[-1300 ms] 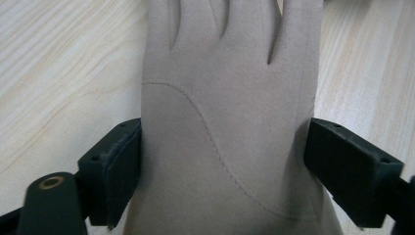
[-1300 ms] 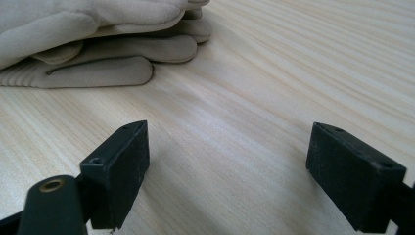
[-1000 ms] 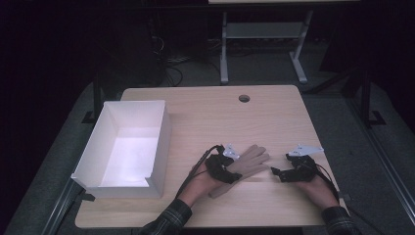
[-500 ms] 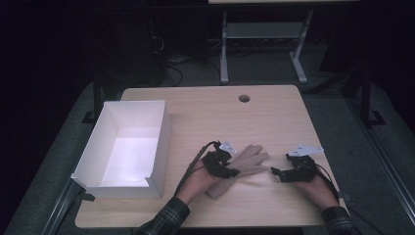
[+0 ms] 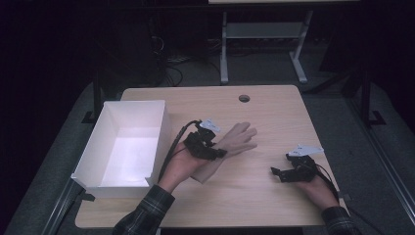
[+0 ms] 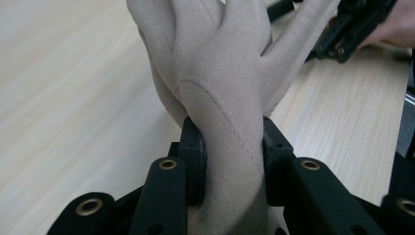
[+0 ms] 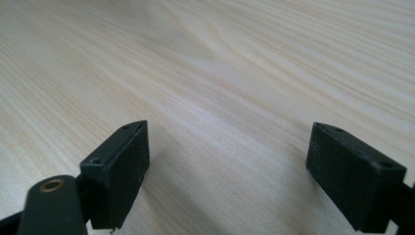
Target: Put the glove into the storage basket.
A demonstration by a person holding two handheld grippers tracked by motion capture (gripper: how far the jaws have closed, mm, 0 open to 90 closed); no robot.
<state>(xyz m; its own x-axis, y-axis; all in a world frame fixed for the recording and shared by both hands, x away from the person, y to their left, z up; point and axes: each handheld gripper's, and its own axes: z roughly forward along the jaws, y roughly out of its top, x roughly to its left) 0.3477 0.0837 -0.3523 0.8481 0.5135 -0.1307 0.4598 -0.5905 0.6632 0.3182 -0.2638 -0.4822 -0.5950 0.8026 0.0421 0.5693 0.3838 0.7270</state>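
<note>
A beige suede glove (image 5: 234, 143) lies on the wooden table (image 5: 254, 112) near its middle, fingers pointing to the far right. My left gripper (image 5: 219, 152) is shut on the glove (image 6: 222, 73) at its wrist part, with the cloth pinched between both jaws. My right gripper (image 5: 275, 173) rests near the table's front right, open, and its jaws stand wide apart over bare wood (image 7: 230, 98) with nothing between them. In the left gripper view the right gripper (image 6: 352, 27) and the hand on it appear at the top right, beyond the glove's fingers.
A white open box (image 5: 100, 152) stands at the table's left edge, with nothing visible inside. A round cable hole (image 5: 244, 98) sits at the table's back. A metal stand (image 5: 259, 44) is on the dark floor behind the table.
My left gripper and the glove have shifted slightly to the left and toward the far side. The right gripper has stayed in place.
</note>
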